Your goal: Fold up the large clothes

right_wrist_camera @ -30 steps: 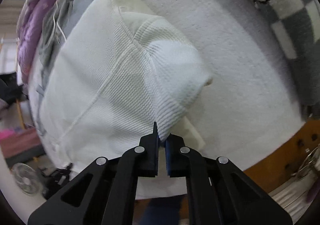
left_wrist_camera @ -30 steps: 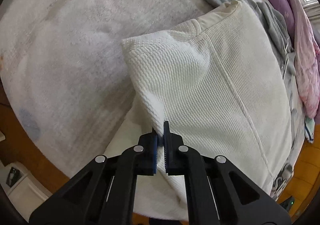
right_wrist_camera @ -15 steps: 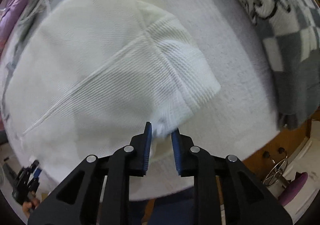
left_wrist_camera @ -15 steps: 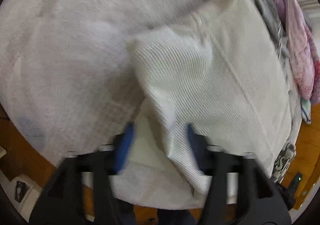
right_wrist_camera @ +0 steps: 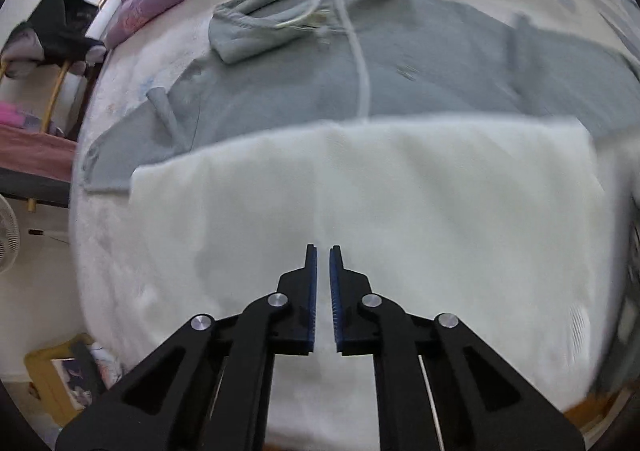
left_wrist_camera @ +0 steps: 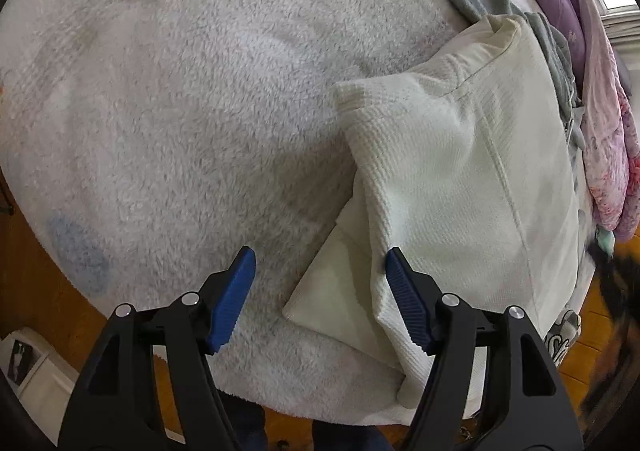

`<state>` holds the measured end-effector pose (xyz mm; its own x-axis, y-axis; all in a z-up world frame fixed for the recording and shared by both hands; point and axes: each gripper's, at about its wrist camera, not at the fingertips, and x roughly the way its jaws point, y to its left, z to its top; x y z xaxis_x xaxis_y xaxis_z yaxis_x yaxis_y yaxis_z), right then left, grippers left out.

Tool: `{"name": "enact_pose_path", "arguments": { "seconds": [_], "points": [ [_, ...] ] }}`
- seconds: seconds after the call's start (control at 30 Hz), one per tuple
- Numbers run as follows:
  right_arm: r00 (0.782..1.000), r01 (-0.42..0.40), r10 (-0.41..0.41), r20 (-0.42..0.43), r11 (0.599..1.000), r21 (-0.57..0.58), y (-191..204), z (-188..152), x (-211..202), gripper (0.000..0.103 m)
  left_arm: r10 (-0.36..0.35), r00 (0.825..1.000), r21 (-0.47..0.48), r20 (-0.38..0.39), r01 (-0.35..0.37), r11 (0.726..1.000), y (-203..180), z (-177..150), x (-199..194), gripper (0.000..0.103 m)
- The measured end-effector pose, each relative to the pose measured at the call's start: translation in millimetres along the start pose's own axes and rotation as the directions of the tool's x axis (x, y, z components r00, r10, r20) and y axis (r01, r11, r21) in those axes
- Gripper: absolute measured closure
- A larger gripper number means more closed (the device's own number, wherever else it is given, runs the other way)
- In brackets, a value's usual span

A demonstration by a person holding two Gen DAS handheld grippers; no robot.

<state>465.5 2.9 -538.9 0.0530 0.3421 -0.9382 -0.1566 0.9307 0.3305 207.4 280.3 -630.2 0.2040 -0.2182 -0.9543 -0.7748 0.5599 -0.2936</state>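
A white ribbed garment (left_wrist_camera: pixel 452 187) lies folded on the fluffy white blanket (left_wrist_camera: pixel 180 111). My left gripper (left_wrist_camera: pixel 320 283) is wide open and empty; its right finger is at the garment's near folded edge. In the right wrist view the same white garment (right_wrist_camera: pixel 380 187) lies flat as a wide rectangle, blurred by motion. My right gripper (right_wrist_camera: pixel 323 251) hovers above its near part with the jaws nearly together and nothing between them.
A grey hoodie (right_wrist_camera: pixel 360 63) with white drawstrings lies beyond the white garment. Purple and pink bedding (left_wrist_camera: pixel 600 91) is piled at the far side. The bed's edge and wooden floor (left_wrist_camera: pixel 36 283) lie near me. A fan (right_wrist_camera: pixel 6 239) stands at left.
Both grippers let go of the white garment's folded corners. The left jaws opened wide. The right gripper pulled back and swung to face the garment and grey hoodie.
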Motion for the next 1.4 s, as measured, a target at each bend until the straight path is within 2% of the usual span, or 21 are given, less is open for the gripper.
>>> {"name": "enact_pose_path", "arguments": {
  "seconds": [0.07,0.13,0.2,0.27,0.33,0.4,0.43,0.6,0.67,0.8,0.9,0.93,1.07,1.2,1.3,1.33,1.4],
  "points": [
    [1.0,0.023,-0.023,-0.019,0.999,0.037,-6.2,11.2,11.5,0.1,-0.008,1.0,-0.016,-0.006,0.008,1.0,1.3,-1.7,2.0,0.035],
    [0.996,0.055,-0.047,-0.078,0.994,0.096,-14.4,26.7,43.3,0.103,-0.018,1.0,-0.034,-0.007,0.018,0.999,7.4,-3.2,3.9,0.034],
    [0.993,0.009,0.015,-0.118,0.978,0.207,-36.2,32.0,70.7,0.103,-0.025,1.0,-0.055,-0.016,0.024,0.998,11.7,-4.9,6.0,0.032],
    [0.991,-0.021,0.058,-0.118,0.956,0.294,-46.7,32.0,70.2,0.103,-0.039,0.999,-0.067,-0.021,0.038,0.997,15.1,-7.7,7.1,0.032],
    [0.993,-0.008,0.039,-0.113,0.965,0.263,-42.8,29.1,63.8,0.103,-0.045,0.999,-0.07,-0.015,0.044,0.997,17.9,-9.0,5.5,0.032],
    [0.988,0.034,-0.002,-0.153,0.977,0.211,-36.9,12.0,56.5,0.103,-0.057,0.998,-0.075,-0.018,0.056,0.996,17.5,-7.5,6.4,0.032],
    [0.985,0.033,0.004,-0.173,0.977,0.212,-34.8,5.6,57.5,0.103,-0.066,0.998,-0.077,-0.021,0.064,0.995,17.2,-6.7,7.1,0.032],
    [0.968,0.0,0.069,-0.242,0.961,0.277,-45.9,-73.5,41.0,0.103,-0.083,0.996,-0.099,-0.032,0.08,0.992,14.9,-9.8,13.3,0.032],
    [0.972,0.0,0.063,-0.225,0.962,0.272,-47.7,-95.5,32.5,0.103,-0.086,0.995,-0.102,-0.04,0.082,0.991,16.0,-10.4,14.4,0.032],
    [0.952,0.029,0.063,-0.299,0.956,0.292,-55.6,-148.8,40.5,0.103,-0.088,0.995,-0.095,-0.05,0.083,0.992,16.7,-8.8,15.7,0.031],
    [0.972,-0.034,0.111,-0.208,0.94,0.341,-71.7,-171.3,48.2,0.103,-0.09,0.994,-0.092,-0.056,0.085,0.992,15.5,-6.3,19.5,0.031],
    [0.974,-0.032,0.104,-0.202,0.943,0.332,-70.7,-171.6,48.6,0.103,-0.089,0.994,-0.081,-0.061,0.084,0.993,13.6,-5.5,21.9,0.031],
    [0.978,0.024,0.028,-0.208,0.97,0.243,-54.5,-171.4,49.1,0.103,-0.156,0.983,-0.054,-0.097,0.151,0.987,3.3,-10.2,25.5,0.033],
    [0.983,0.022,0.017,-0.184,0.979,0.204,-54.1,-178.7,41.1,0.103,-0.131,0.987,-0.004,-0.094,0.131,0.991,-5.1,-20.9,28.9,0.038],
    [0.986,0.029,-0.002,-0.165,0.987,0.158,-36.2,-186.2,33.9,0.1,-0.139,0.985,-0.036,-0.105,0.136,0.99,-4.2,-17.9,31.5,0.052],
    [0.988,0.037,-0.016,-0.157,0.991,0.13,-35.6,-188.1,27.1,0.098,-0.129,0.986,-0.034,-0.11,0.126,0.991,-0.4,-15.3,30.8,0.061],
    [0.99,0.035,-0.024,-0.137,0.997,0.074,-24.8,-193.7,19.4,0.088,-0.12,0.985,-0.029,-0.121,0.118,0.993,2.2,-11.6,31.2,0.062]
  ]
}}
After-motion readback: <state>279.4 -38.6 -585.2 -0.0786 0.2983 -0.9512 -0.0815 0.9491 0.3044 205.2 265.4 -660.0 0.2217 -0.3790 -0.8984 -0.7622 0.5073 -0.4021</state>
